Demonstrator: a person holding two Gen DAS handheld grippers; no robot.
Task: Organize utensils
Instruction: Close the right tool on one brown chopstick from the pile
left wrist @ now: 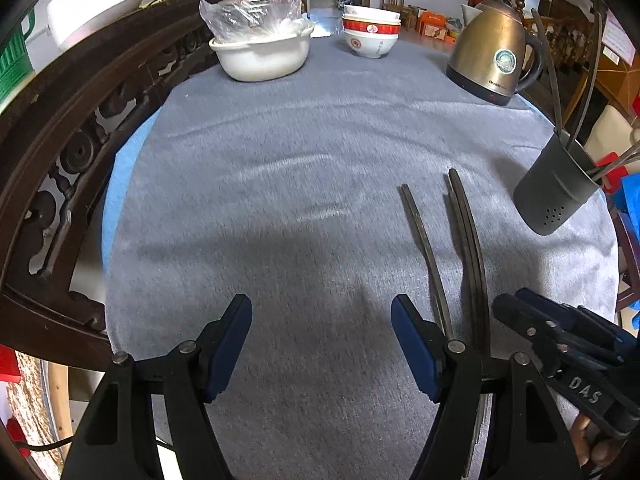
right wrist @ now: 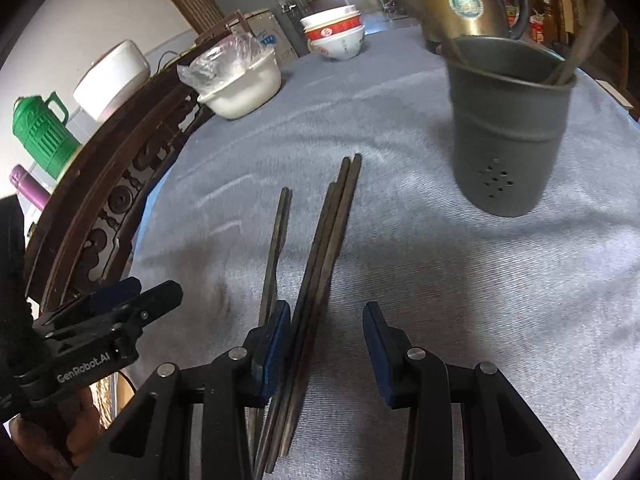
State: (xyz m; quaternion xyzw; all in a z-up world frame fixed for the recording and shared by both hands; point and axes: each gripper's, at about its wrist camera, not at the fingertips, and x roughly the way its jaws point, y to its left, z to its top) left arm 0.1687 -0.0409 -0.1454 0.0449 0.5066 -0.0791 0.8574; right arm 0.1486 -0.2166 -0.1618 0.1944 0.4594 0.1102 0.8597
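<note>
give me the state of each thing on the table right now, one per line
left gripper: open, empty
right gripper: open, straddling the bundle
chopsticks: flat on the cloth, one apart
holder: upright, some chopsticks inside
kettle: upright, lid closed
bowls: stacked
pot: plastic-covered

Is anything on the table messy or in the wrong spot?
Yes. A few chopsticks lie loose on the grey cloth, one apart from the bunch, while others already stand in the grey holder. The holder stands upright, and nothing looks spilled or broken.
</note>
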